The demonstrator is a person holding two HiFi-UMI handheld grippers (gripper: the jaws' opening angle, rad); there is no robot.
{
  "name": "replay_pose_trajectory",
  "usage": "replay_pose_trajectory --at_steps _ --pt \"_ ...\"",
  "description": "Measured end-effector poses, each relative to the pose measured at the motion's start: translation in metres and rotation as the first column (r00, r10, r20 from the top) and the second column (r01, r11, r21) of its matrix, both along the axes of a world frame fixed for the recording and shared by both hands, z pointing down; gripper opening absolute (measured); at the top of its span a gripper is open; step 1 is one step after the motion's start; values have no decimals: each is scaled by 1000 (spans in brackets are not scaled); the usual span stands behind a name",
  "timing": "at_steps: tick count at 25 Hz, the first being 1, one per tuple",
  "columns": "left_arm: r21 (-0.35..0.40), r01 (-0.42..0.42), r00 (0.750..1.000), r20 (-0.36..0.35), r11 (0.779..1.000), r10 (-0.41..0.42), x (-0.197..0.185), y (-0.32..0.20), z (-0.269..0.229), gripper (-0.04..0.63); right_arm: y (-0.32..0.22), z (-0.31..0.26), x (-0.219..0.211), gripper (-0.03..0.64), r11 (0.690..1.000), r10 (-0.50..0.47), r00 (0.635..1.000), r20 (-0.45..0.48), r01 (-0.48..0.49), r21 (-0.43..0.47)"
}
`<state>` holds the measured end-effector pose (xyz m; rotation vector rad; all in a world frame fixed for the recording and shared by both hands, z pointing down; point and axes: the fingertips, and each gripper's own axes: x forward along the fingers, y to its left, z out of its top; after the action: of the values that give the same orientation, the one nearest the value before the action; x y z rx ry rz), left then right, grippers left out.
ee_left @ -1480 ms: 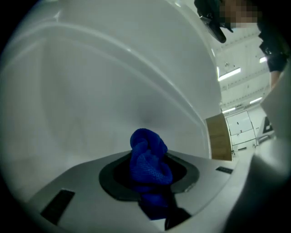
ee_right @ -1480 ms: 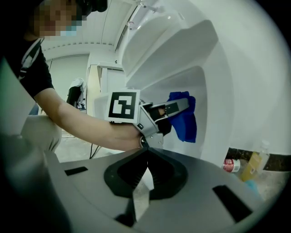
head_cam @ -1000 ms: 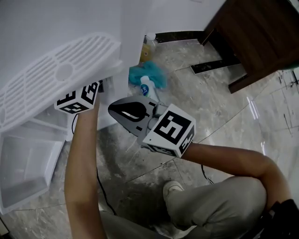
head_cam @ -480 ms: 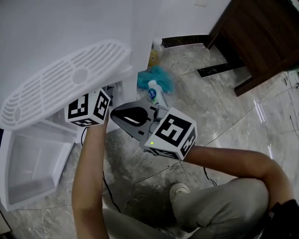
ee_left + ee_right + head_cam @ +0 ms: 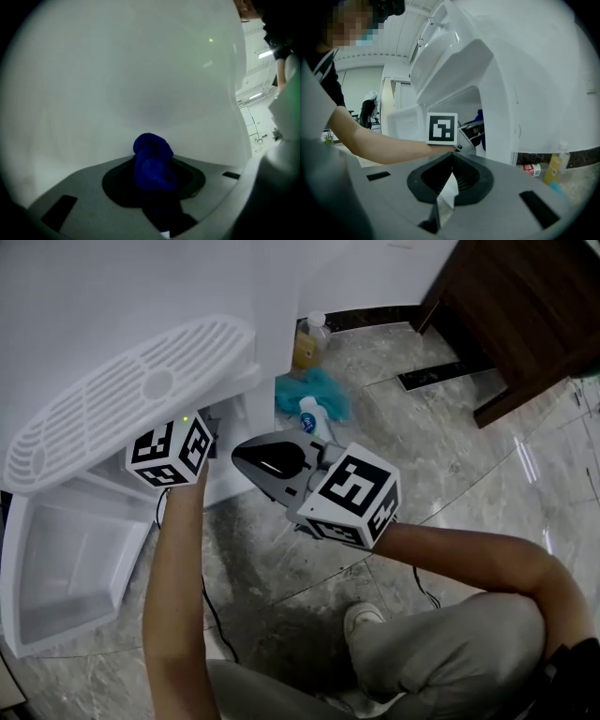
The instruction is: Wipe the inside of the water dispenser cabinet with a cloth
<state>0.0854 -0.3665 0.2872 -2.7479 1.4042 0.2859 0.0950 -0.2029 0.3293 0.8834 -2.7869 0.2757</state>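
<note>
Head view, grippers: two; the left gripper [image 5: 178,448] reaches under the grille of the white water dispenser [image 5: 141,296], its jaws hidden there; the right gripper [image 5: 251,456] hangs just beside it, over the floor.
Head view, cabinet door: one [image 5: 23,615], swung open at lower left, its white inner side facing up.
Head view, bottles: two, an upright yellow bottle [image 5: 305,345] against the dispenser's side and a lying bottle [image 5: 310,418] on the floor near it.
Head view, cloths: one seen here, a teal cloth [image 5: 323,390] on the floor, touching the lying bottle; the task's cloth is out of sight.
Head view, other: one dark wooden cabinet [image 5: 525,315] at upper right.
Left gripper view, jaws: pinching one blue cloth [image 5: 151,161], bunched up between them.
Left gripper view, cloth's place: close before a plain white inner wall [image 5: 117,70]; whether it touches cannot be told.
Right gripper view, jaws: pressed together with nothing between them.
Right gripper view, shown only here: the left gripper from the side at the dark cabinet opening, the blue cloth at its tip inside that opening.
Right gripper view, bottles: the same two, at lower right.
</note>
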Motion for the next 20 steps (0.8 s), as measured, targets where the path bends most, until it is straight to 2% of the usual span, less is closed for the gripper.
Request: replay_pose_trajectory --at_steps 2,4,5,6,7,8,9,10,11,12,15,16,19,20 --pt "-76 -11 998 55 997 15 -5 4 33 127 2 2 1 -2 1000 3 1000 -4 -3 -8" --pt "-174 -22 986 158 985 50 -6 10 73 127 2 5 1 -2 1000 6 1000 -3 -6 -18" --pt "-230 -30 968 234 973 86 -5 15 96 127 2 6 1 -2 1000 7 1000 -2 -7 -26" --pt "-284 -42 934 330 958 139 0 21 120 127 3 8 1 -2 999 8 1000 0 -8 -36" --pt "-330 -53 871 447 943 205 5 28 145 127 4 11 1 -2 999 8 1000 1 -7 -49" --pt "-359 -56 778 569 932 266 11 34 170 127 5 13 0 -2 998 6 1000 3 -6 -62" --pt "-371 -52 675 671 927 307 16 38 191 127 5 15 0 -2 997 3 1000 4 -3 -71" --pt "-370 -45 592 739 928 323 20 39 206 127 6 17 -1 -2 997 2 1000 6 -1 -76" --pt "-365 -35 544 774 930 324 22 38 213 127 6 18 0 -2 997 2 1000 7 -1 -78" --pt "-364 -23 527 787 931 321 24 35 217 127 5 18 1 -2 997 4 1000 8 -3 -79" --pt "-362 5 534 789 932 304 23 16 215 127 0 20 9 -2 996 16 1000 8 -15 -83" --pt "-349 17 529 798 937 288 22 8 214 127 0 21 11 -2 996 17 1000 5 -17 -85" --pt "-316 70 476 844 946 247 19 -14 214 127 6 25 13 -2 996 9 1000 -4 -10 -92" --pt "-315 78 472 847 946 243 18 -17 213 126 8 26 15 -2 996 8 1000 -6 -8 -91"
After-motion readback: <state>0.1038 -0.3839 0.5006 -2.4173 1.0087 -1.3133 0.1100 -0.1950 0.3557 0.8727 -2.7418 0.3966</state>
